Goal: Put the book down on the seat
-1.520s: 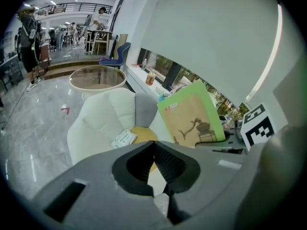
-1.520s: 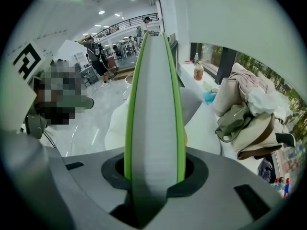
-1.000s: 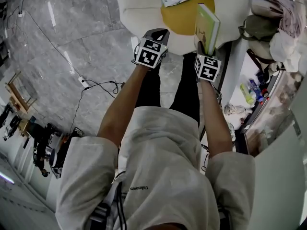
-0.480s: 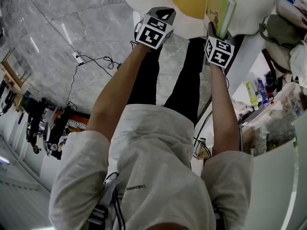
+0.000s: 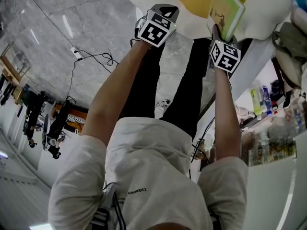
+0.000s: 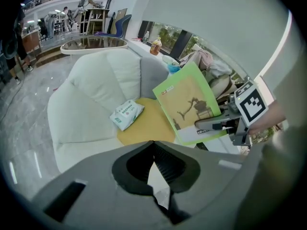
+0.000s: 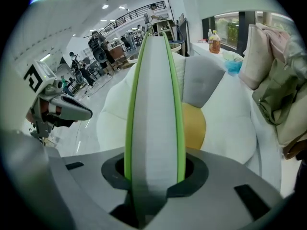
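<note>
The left hand-held gripper (image 6: 153, 145) is being carried empty, its jaws closed together with nothing between them. The right hand-held gripper (image 7: 154, 176) is being kept clamped on a thin green-covered book (image 7: 154, 104). The book is being gripped by its lower edge and held upright in the air, page edges facing that gripper's camera. It is being held near the seat, apparently above its front edge, and is not touching it.

Beyond it, the round yellow seat cushion (image 6: 144, 126) of a white armchair (image 6: 86, 95) is lying mostly bare. A packet of wipes (image 6: 126, 114) is lying at the cushion's left edge, partly on the white upholstery.

The book is being judged light and thin, with soft covers likely to flex and a smooth face that may slide. A hold low on the closed covers, as now, is being judged sound. Release is best made once the book is lowered flat onto the cushion, beside the packet.
</note>
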`<state>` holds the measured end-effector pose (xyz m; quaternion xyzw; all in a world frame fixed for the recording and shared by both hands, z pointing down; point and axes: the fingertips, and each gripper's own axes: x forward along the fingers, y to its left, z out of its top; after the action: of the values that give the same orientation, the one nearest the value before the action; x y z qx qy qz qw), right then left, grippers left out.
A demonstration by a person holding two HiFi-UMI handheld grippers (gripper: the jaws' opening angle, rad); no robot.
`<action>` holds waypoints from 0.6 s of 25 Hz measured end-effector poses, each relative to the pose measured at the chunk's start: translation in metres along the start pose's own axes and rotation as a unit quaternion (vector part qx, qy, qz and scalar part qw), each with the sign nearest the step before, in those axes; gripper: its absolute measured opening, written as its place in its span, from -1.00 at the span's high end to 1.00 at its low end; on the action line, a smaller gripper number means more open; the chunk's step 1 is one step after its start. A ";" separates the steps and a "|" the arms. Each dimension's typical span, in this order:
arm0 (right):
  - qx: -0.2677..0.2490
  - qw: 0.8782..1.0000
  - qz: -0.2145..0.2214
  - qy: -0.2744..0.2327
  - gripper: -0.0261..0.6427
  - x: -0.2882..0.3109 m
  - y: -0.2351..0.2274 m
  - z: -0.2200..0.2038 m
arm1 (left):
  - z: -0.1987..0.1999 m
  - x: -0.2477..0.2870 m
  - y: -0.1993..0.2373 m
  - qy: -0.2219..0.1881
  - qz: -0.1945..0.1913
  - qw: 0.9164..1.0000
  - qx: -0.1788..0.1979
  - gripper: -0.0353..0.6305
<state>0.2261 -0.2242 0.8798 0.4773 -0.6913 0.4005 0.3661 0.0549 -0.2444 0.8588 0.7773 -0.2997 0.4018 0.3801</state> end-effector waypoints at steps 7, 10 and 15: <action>-0.020 0.998 0.055 -0.006 0.52 0.038 0.014 -0.010 | -0.022 0.026 0.005 0.009 -0.002 1.000 -0.014 0.87; 0.008 0.995 0.095 -0.008 0.52 0.053 0.019 -0.015 | -0.036 0.040 0.001 0.018 -0.004 1.000 0.005 0.87; 0.100 0.979 0.178 -0.020 0.52 0.084 0.036 -0.017 | -0.054 0.066 0.012 0.021 -0.003 1.000 -0.010 0.87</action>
<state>0.1709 -0.2312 0.9542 0.3886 -0.7290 0.5166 0.2252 0.0569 -0.2161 0.9399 0.7659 -0.2934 0.4139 0.3949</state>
